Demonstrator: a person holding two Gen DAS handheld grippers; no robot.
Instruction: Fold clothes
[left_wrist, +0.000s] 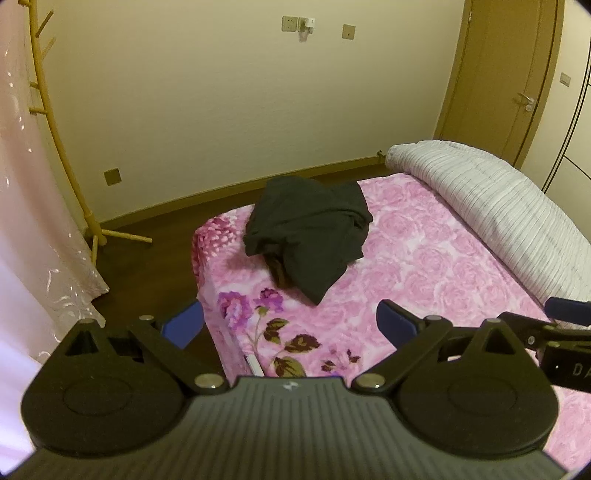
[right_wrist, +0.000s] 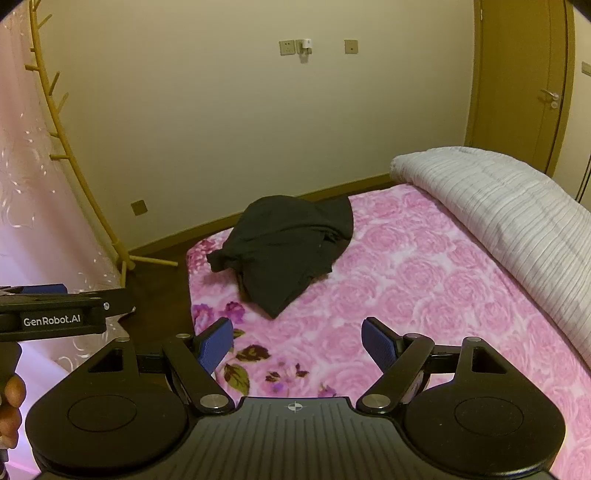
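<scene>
Both wrist views look forward and slightly down from the near end of the bed (left_wrist: 424, 258), toward the far wall. The left view sits nearer the bed's left corner. They share the dark garment (left_wrist: 310, 229) at frame centre, the rolled quilt (right_wrist: 498, 206) at right and the door (right_wrist: 524, 81) at upper right.

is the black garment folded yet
Not folded: the black garment lies crumpled in a lumpy heap on the pink bedspread, edges bunched and uneven.
</scene>
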